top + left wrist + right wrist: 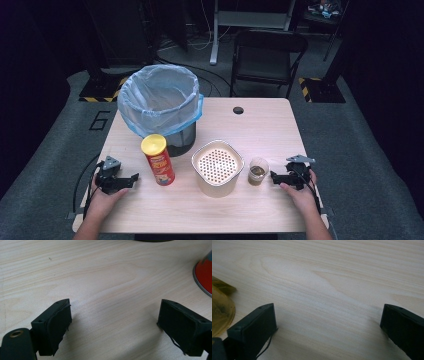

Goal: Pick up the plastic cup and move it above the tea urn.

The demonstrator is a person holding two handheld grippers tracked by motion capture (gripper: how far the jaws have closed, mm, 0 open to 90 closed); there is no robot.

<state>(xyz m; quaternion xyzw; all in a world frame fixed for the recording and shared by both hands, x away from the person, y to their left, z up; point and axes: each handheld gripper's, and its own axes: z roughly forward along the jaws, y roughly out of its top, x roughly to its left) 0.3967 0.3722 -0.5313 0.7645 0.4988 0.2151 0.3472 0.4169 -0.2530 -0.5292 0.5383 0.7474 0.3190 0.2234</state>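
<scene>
Cup point(258, 171) just beside right tongs point(276, 176), apart; jaws wide.

Both grippers black: left gripper point(134, 177), right gripper point(273, 175); grey triangular top plates, black cables (forearms bare).

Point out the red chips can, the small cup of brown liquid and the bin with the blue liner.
Red chips can point(160, 165): high view, on its red side.
Small cup point(258, 171): high view, on the brown liquid.
Bin point(159, 107): high view, on the blue liner's wall.
</scene>
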